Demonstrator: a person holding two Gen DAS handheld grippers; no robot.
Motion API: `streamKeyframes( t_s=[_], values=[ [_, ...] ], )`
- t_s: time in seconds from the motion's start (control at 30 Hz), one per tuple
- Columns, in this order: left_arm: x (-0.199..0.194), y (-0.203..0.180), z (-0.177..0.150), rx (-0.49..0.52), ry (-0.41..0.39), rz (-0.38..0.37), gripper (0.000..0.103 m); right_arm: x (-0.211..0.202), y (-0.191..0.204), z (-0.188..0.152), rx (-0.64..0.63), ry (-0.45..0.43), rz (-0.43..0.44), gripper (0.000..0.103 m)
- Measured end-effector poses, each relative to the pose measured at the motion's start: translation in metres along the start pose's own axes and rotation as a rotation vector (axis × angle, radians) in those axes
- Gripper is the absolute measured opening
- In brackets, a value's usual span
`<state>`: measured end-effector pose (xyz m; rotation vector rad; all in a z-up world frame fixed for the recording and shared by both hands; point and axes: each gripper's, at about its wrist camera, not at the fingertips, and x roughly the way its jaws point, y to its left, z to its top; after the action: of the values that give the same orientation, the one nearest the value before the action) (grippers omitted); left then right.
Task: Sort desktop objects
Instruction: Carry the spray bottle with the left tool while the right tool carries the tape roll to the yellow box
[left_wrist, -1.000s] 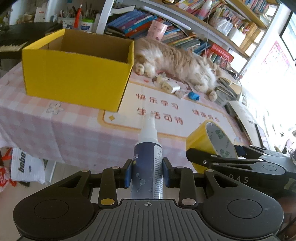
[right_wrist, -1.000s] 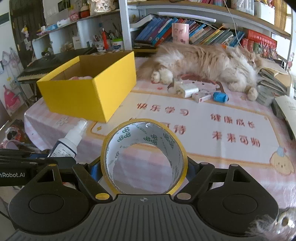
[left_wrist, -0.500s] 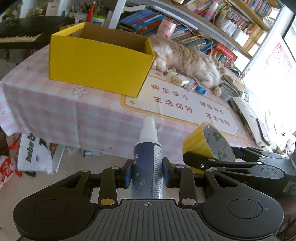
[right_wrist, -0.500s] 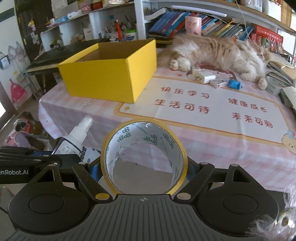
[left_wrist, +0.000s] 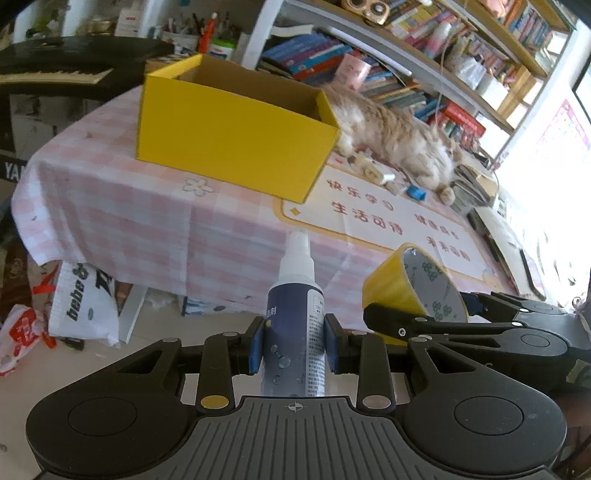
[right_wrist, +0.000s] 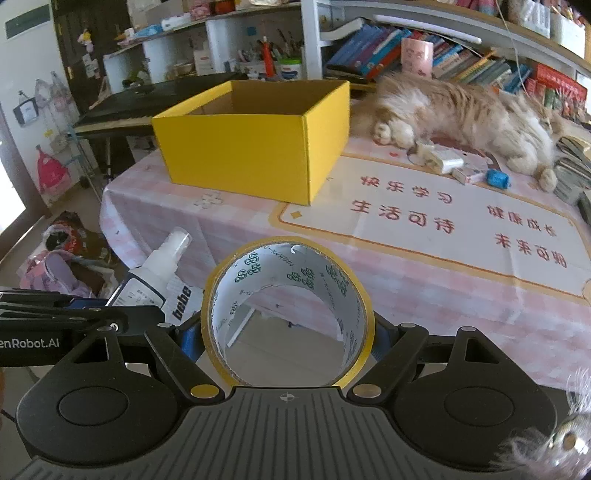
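Observation:
My left gripper is shut on a dark blue spray bottle with a white nozzle, held upright in front of the table's near edge. To its right, my right gripper is shut on a roll of yellow tape, its hole facing the camera. In the left wrist view the tape roll shows from the side; in the right wrist view the bottle sticks out at the left. An open yellow box stands on the pink checked tablecloth, beyond both grippers.
A fluffy cat lies at the back of the table by a white charger, a small box and a blue item. Bookshelves stand behind. A keyboard is at the left, and bags lie on the floor below.
Both grippers have drawn back from the table with bottle and tape still held; the yellow box and table now look smaller and farther, and more floor shows below.

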<state>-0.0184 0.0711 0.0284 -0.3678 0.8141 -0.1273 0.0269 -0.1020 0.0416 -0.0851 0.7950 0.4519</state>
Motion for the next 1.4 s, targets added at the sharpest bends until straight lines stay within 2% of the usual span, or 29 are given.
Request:
streamKeyframes(
  t_s=[0.33,0.73,1.13,1.4],
  values=[
    [-0.014,0.012,0.002,-0.039,-0.048,0.025,0.031,0.001,0.019,0.009,-0.064,-0.022,0.036,0.081],
    [-0.003,0.014,0.007,-0.072,-0.036,0.028,0.031,0.01,0.018,0.015,-0.104,0.006,0.062,0.081],
    [0.018,0.012,0.031,-0.068,-0.019,0.052,0.031,0.031,0.004,0.036,-0.107,0.017,0.092,0.081],
    [0.025,0.011,0.073,-0.069,-0.088,0.075,0.031,0.043,-0.008,0.067,-0.107,-0.041,0.106,0.081]
  ],
)
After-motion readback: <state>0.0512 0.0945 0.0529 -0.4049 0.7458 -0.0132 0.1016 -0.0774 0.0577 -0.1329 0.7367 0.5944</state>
